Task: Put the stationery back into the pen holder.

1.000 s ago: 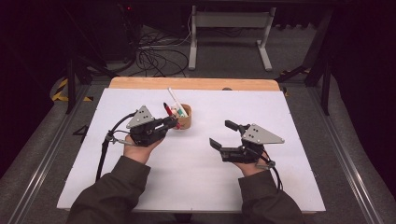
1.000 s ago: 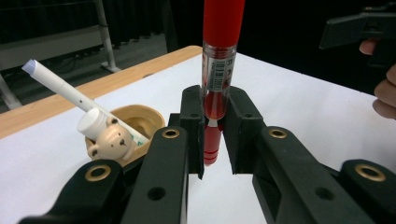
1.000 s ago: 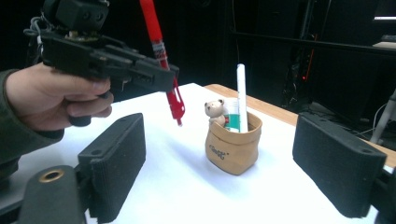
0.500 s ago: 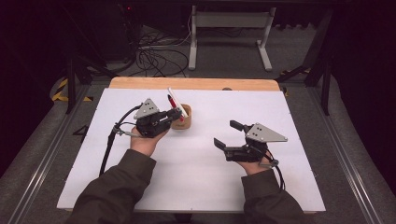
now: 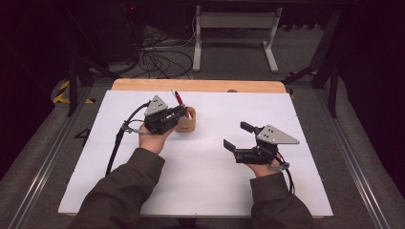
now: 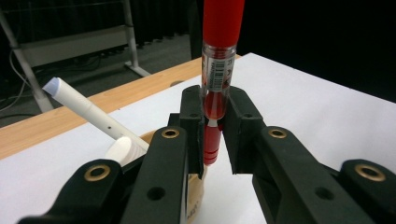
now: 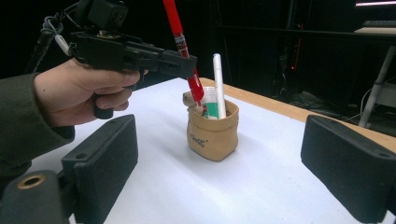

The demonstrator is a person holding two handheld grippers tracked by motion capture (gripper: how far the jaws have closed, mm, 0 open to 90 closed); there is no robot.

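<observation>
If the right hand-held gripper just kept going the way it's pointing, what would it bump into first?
Probably the tan pouch of pens, centred between the right hand-held gripper's open jaws; depth is hard to judge.

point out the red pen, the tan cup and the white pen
red pen [image 6: 223, 28], left gripper view, on its red upper barrel
tan cup [image 7: 212, 135], right gripper view, on its front wall
white pen [image 7: 217, 79], right gripper view, on its shaft

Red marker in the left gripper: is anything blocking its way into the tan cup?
Nothing blocks it: the red marker, clamped in the left gripper, already has its tip at the tan cup, beside the white pen.
</observation>
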